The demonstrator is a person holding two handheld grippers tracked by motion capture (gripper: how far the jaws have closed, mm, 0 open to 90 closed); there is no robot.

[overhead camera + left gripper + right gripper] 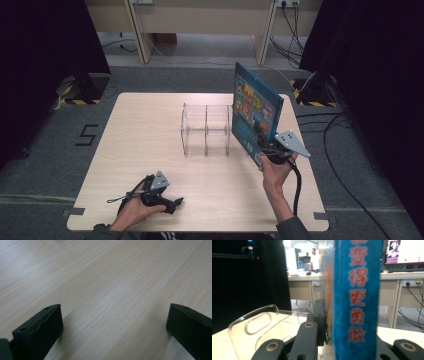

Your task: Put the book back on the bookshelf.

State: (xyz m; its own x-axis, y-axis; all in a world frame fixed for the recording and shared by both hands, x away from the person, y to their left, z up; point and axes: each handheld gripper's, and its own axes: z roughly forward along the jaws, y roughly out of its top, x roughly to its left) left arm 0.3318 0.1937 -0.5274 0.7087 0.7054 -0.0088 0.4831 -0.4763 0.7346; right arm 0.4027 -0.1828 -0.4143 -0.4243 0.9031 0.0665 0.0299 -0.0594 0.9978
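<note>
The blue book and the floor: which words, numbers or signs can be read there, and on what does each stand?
"5": black mark on the grey floor left of the table.
"查得更勇敢": red characters down the spine of the blue book, somewhat blurred; the top character is cut off.
Cover print of the book: too small to read.

A pale wood-grain table (150,150) stands on grey carpet floor (45,165), which bears a black numeral marking (86,135) at left. Black curtains (40,50) hang at both upper corners of the high view. Beige wooden desk legs (135,35) rise along the top edge, and black cables (345,165) trail at right.
</note>
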